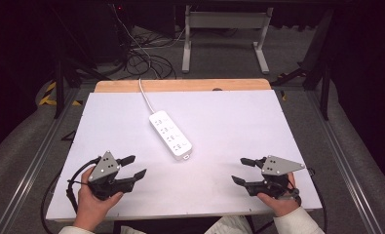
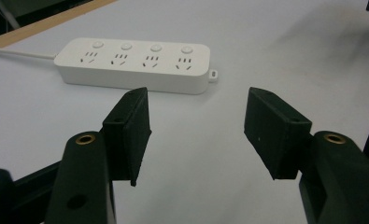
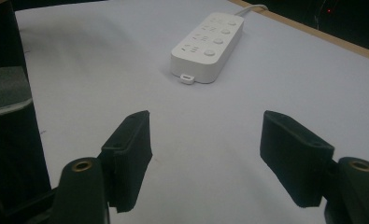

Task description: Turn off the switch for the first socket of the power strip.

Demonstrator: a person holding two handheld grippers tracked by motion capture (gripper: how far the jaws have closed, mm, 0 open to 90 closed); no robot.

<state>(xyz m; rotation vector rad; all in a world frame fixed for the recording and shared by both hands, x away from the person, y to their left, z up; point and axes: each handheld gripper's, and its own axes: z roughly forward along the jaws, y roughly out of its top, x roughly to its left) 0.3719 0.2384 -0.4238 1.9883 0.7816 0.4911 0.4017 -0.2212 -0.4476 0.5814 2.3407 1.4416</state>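
Observation:
A white power strip [image 1: 170,134] with several sockets and round buttons lies flat near the middle of the white table [image 1: 229,122], its cord [image 1: 144,93] running off the far edge. In the left gripper view the power strip [image 2: 133,65] lies crosswise beyond the jaws. In the right gripper view the power strip [image 3: 209,46] lies ahead, end-on. My left gripper [image 1: 133,166] rests at the near left, open and empty. At the near right my right gripper [image 1: 243,171] is open too, with nothing between its fingers. Both point inward toward the strip.
The table's wooden far edge [image 1: 180,85] shows behind the white sheet. Beyond it stand a white metal frame [image 1: 224,34], tangled cables [image 1: 141,58] on the floor and dark stands. Metal rails [image 1: 44,146] run along both sides of the table.

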